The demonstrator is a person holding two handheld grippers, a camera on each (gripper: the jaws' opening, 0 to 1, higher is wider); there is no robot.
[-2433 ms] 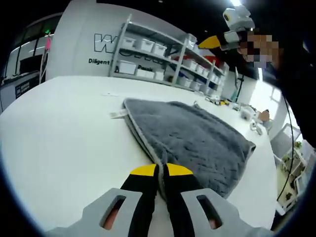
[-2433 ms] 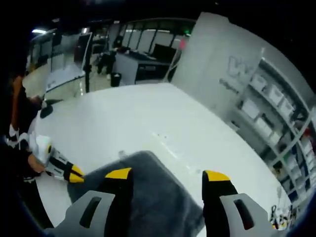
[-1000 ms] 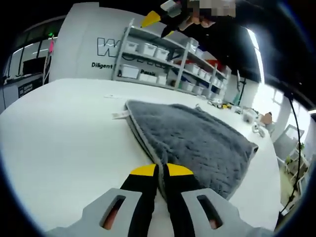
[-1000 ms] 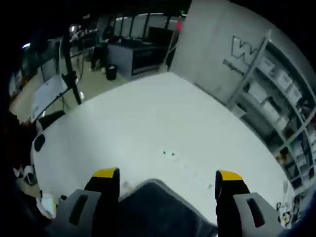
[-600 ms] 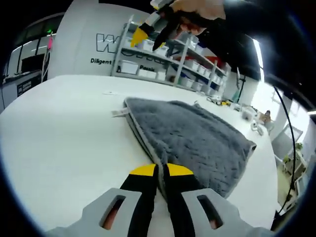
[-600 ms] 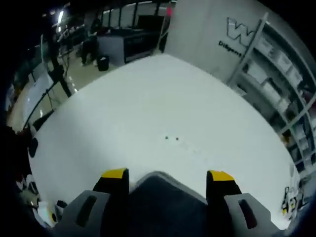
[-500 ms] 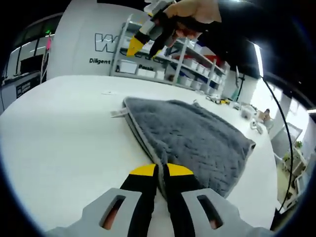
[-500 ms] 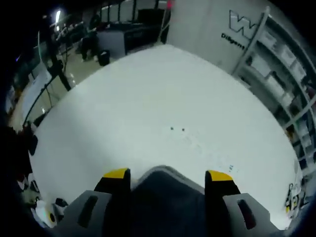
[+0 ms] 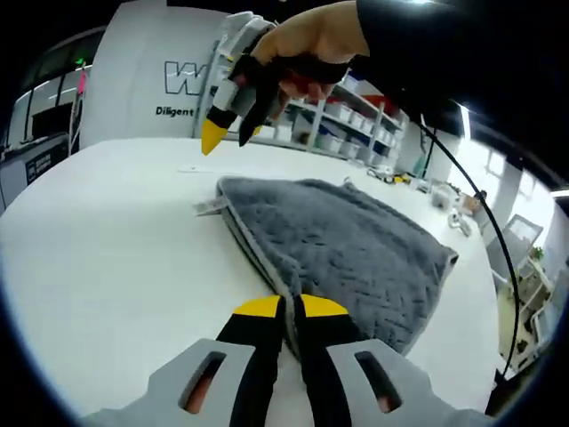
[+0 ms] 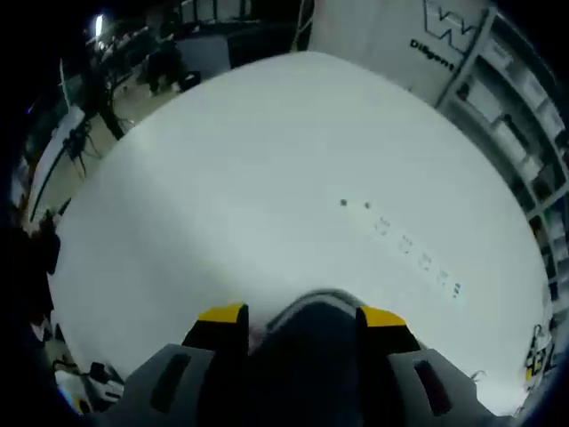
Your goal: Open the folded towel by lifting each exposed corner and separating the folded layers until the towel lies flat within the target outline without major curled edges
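Observation:
A folded grey towel (image 9: 347, 245) lies on the white table (image 9: 107, 267); a small white tag (image 9: 206, 206) sticks out at its far left corner. At the bottom of the left gripper view, my left gripper (image 9: 292, 307) is shut on the towel's near edge, and the pale hem runs up from between its jaws. A hand holds my right gripper (image 9: 227, 138) just above the towel's far corner, yellow tips pointing down. In the right gripper view, that gripper (image 10: 302, 316) is open and the rounded grey towel corner (image 10: 311, 311) lies between its jaws.
Shelves with white bins (image 9: 356, 124) and a lettered wall (image 9: 178, 84) stand behind the table. Small items (image 9: 444, 200) sit at the far right. A row of small printed marks (image 10: 418, 253) crosses the table beyond the towel corner. The table's curved edge (image 10: 107, 169) drops off to the left.
The right gripper has come down from high above to just over the towel's far corner, which now sits between its slightly narrowed jaws. The left gripper has stayed shut on the near edge.

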